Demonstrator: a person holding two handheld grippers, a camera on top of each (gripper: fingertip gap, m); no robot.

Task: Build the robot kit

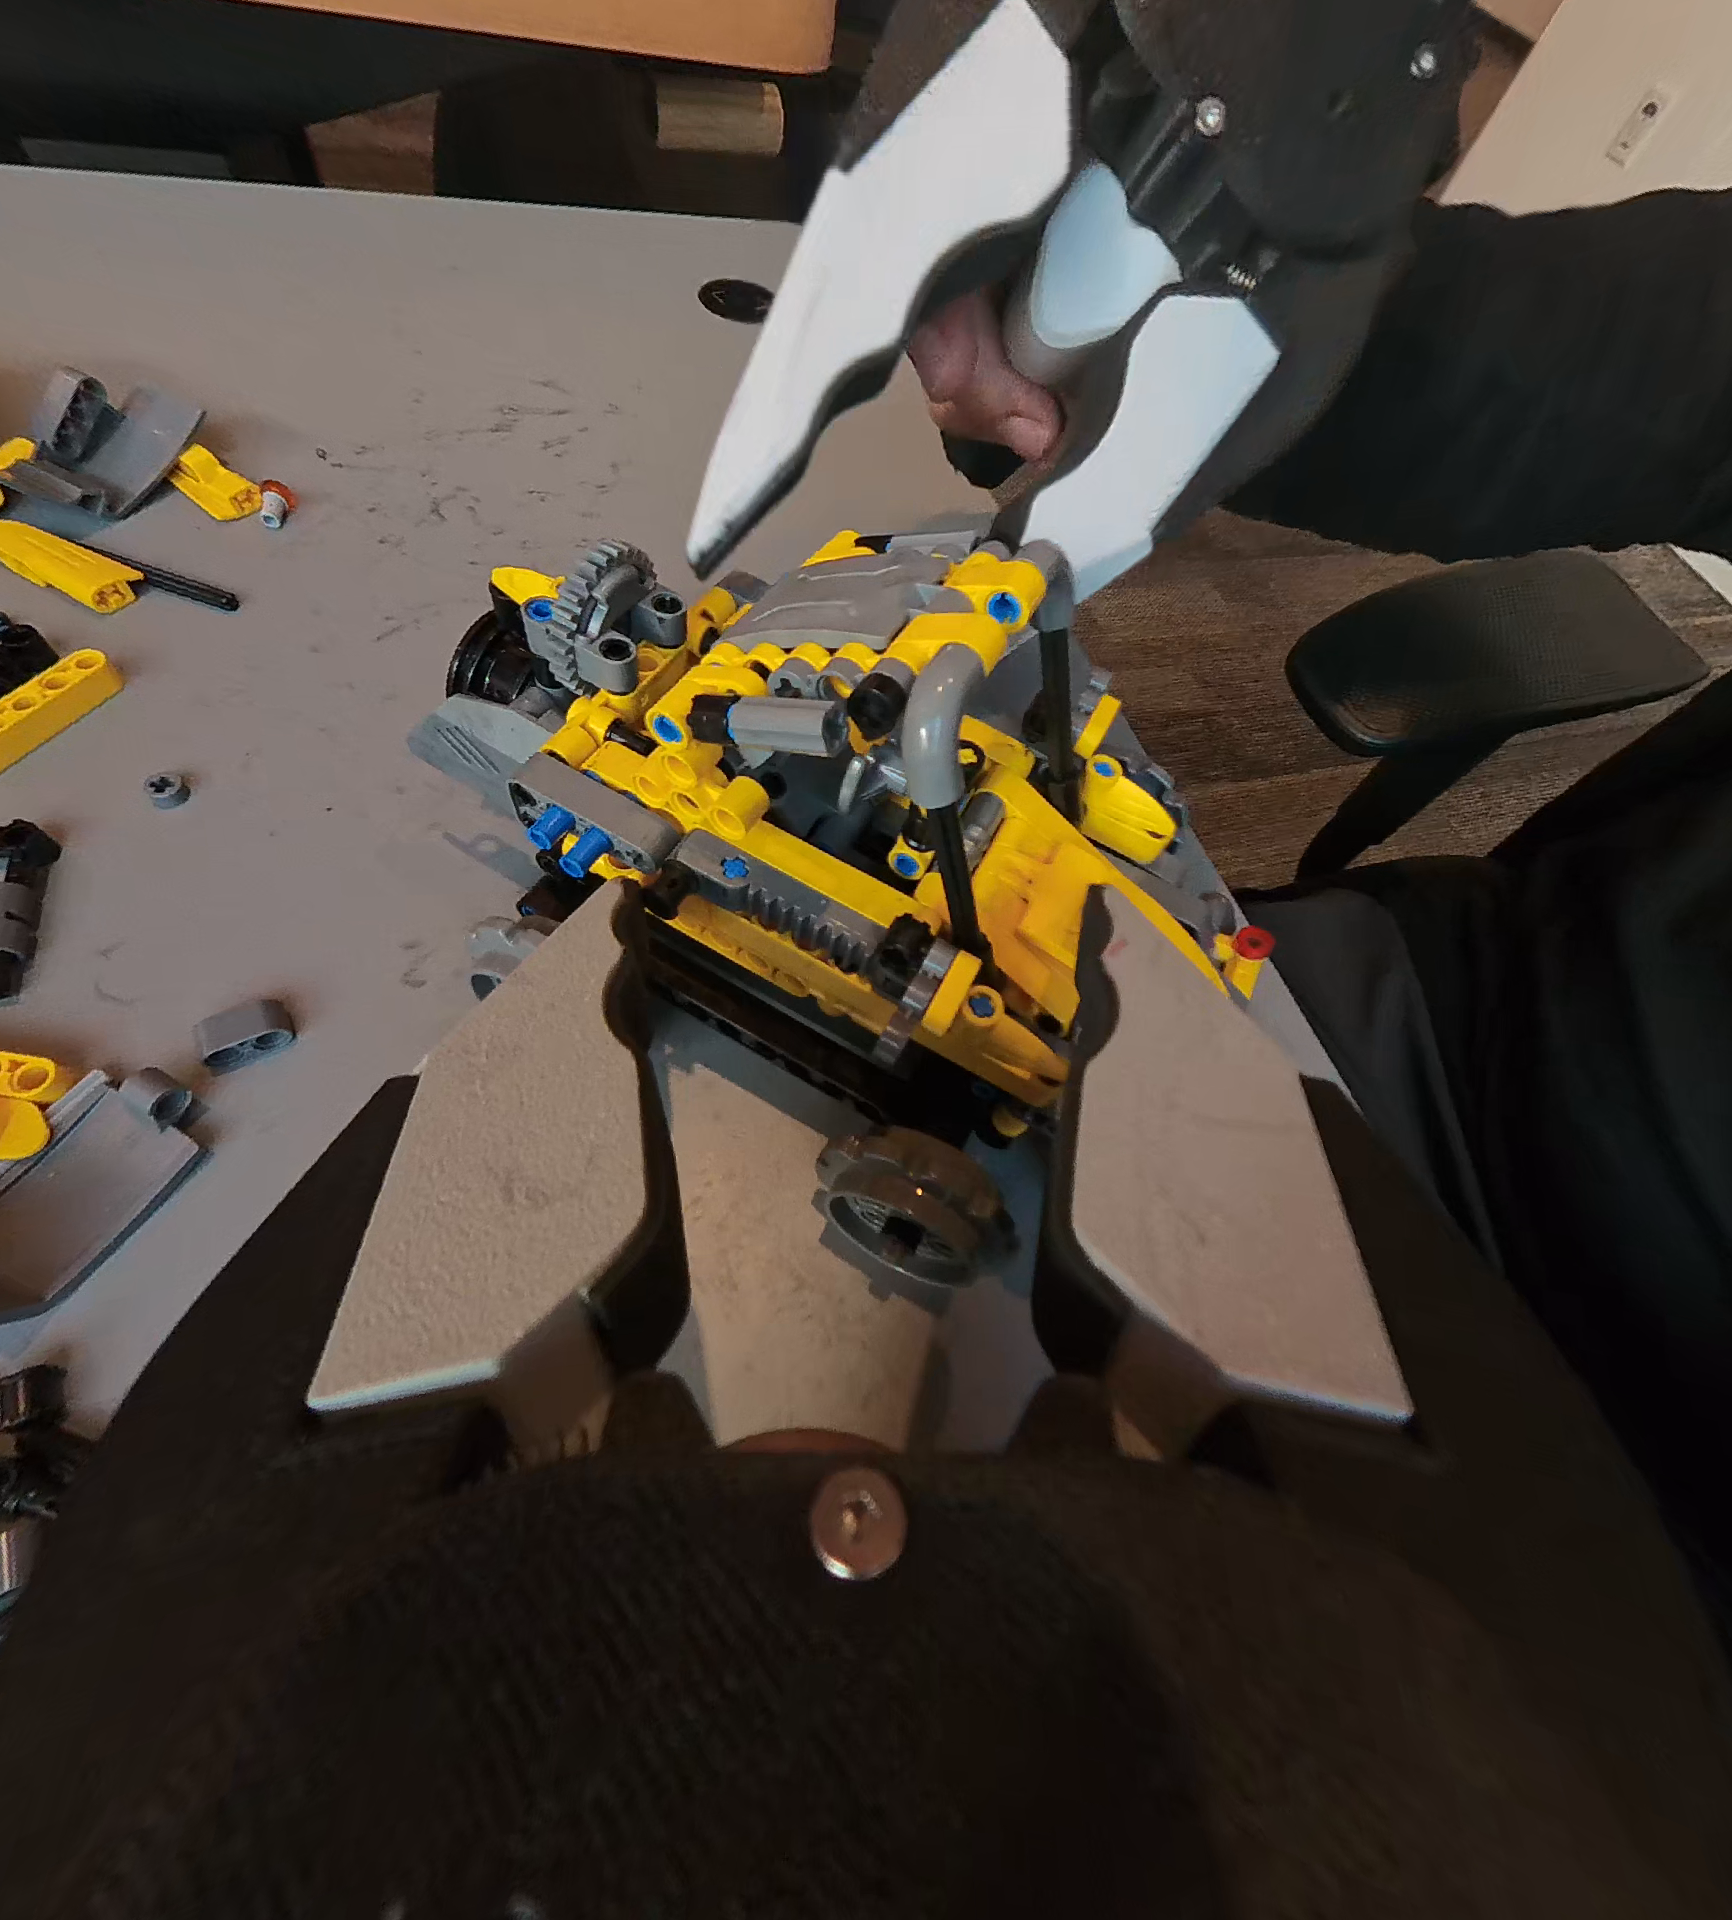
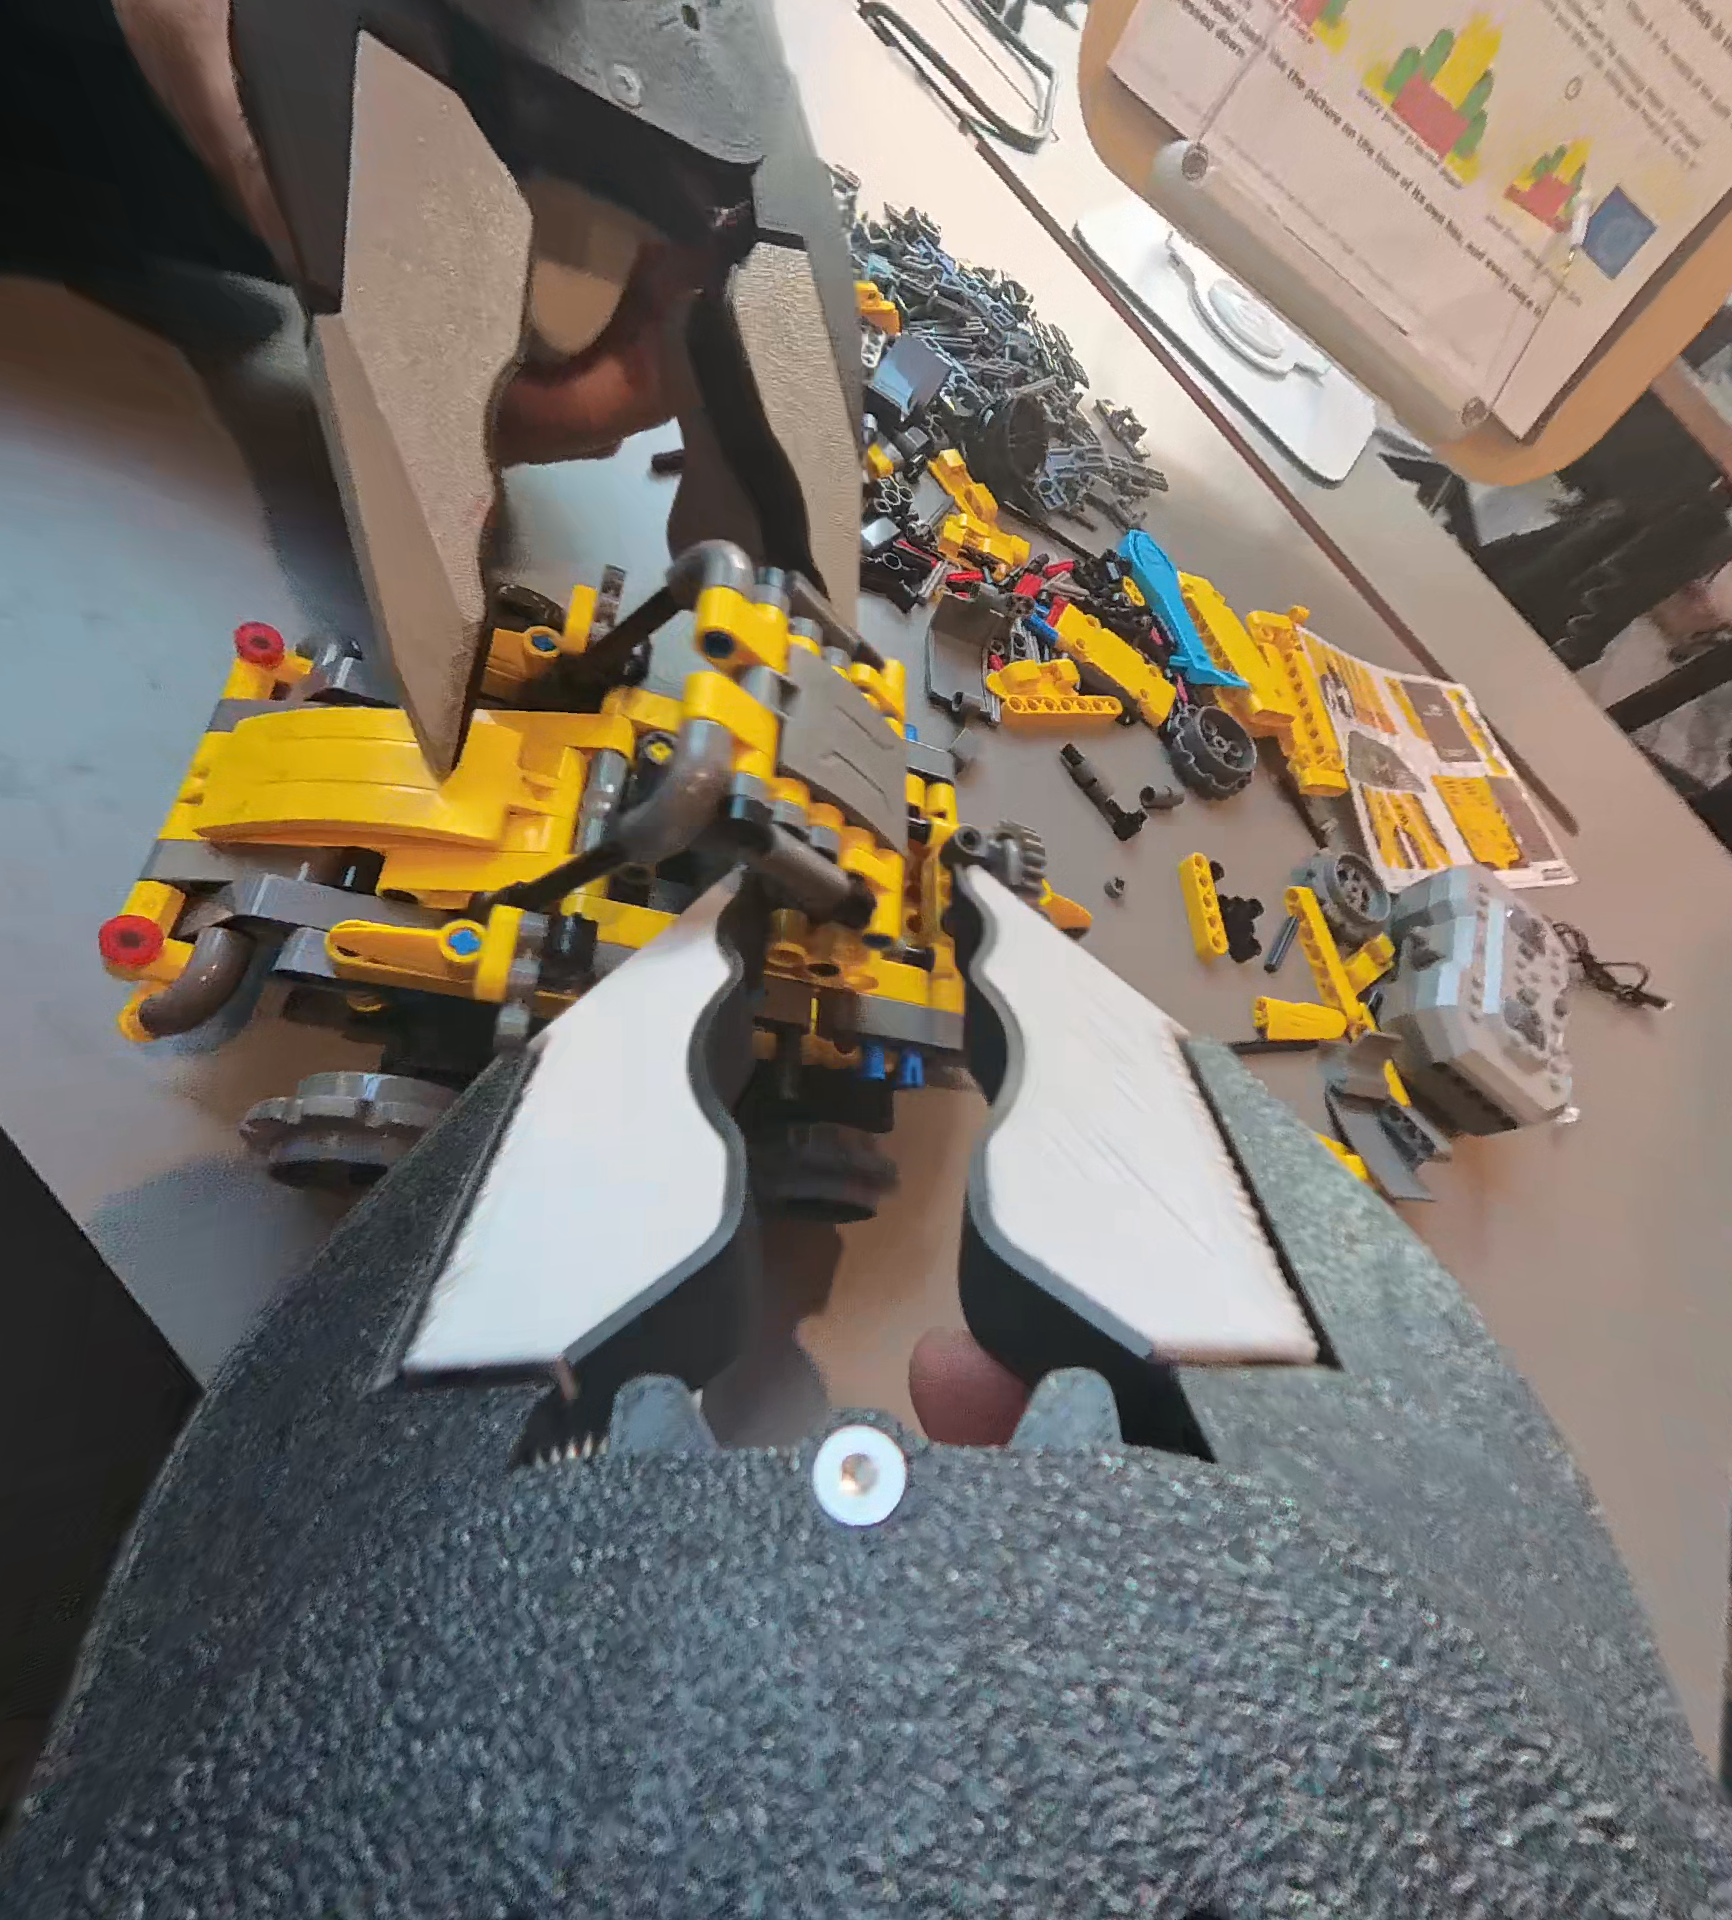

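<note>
A yellow and grey brick-built vehicle model [image 1: 810, 831] stands on the grey table [image 1: 342, 343] close to its edge. My left gripper [image 1: 851, 899] has one finger on each side of the model's body and is shut on it. In the right wrist view it comes down from above [image 2: 633, 686], one fingertip [image 2: 436, 748] pressed on the yellow fender of the model [image 2: 342, 790]. My right gripper [image 2: 846, 883] is open, its jaws spread around the model's middle by a grey connector. In the left wrist view it hangs over the grey roof panel [image 1: 888, 566], one fingertip [image 1: 1064, 577] beside the grey roll bar.
Loose yellow, grey and black pieces [image 1: 20, 717] lie at the table's left. The right wrist view shows a pile of parts [image 2: 997, 436], a blue piece [image 2: 1174, 613], a grey battery box [image 2: 1475, 997] and a printed sheet [image 2: 1413, 769]. A black chair [image 1: 1485, 644] stands past the table edge. Some 5 cm of space lies between my two pairs of fingers. From either gripper's tips it is about 25 cm to the blue piece [image 2: 1174, 613].
</note>
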